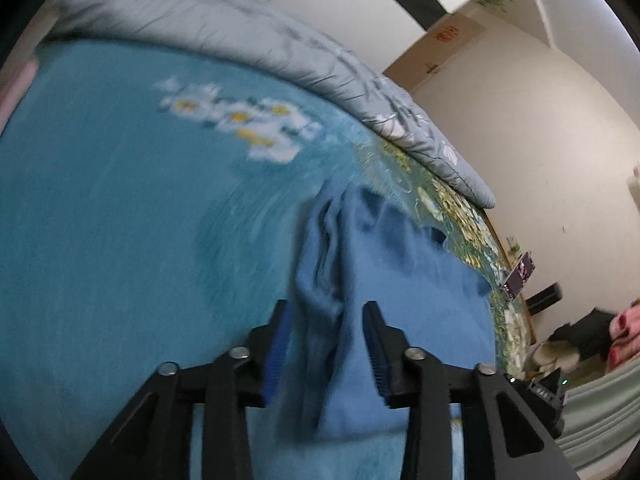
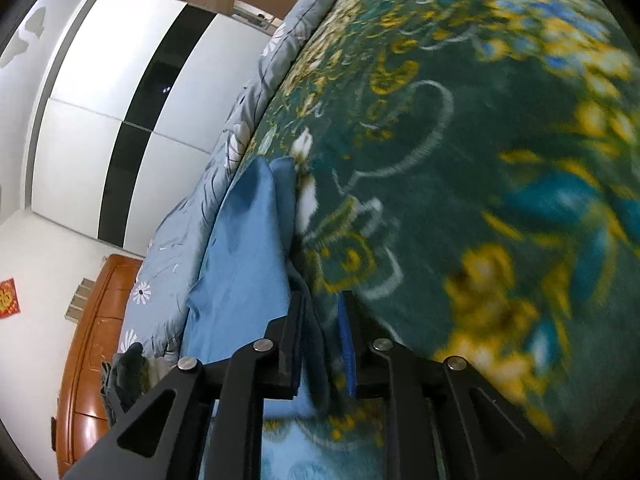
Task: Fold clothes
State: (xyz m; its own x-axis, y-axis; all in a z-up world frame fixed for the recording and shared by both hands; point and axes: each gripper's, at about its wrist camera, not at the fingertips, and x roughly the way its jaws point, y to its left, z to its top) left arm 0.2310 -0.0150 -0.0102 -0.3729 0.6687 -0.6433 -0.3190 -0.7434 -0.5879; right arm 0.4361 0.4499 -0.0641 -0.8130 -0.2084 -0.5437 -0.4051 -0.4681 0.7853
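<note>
Left gripper (image 1: pixel 328 312) first: its jaws stand apart, with a bunched fold of the blue garment (image 1: pixel 372 264) running up between them, and the motion blur hides whether the pads actually touch the cloth. Over to the right gripper (image 2: pixel 320 308): jaws drawn in close, pinching a dark blue fold of the blue garment (image 2: pixel 244 264) between the pads. The cloth is plain mid-blue, soft and wrinkled, gathered into long creases near the left fingers and spreading flatter toward its far corner. It lies on the bed's teal blanket (image 1: pixel 120 240), right where the plain teal gives way to a dark green border with yellow flowers (image 2: pixel 460 200). Beyond it a grey quilt (image 1: pixel 280 40) is heaped along the far side. Wide bare blanket opens to the left; to the right the bed edge runs close, with a white wall (image 1: pixel 520 140) past it.
</note>
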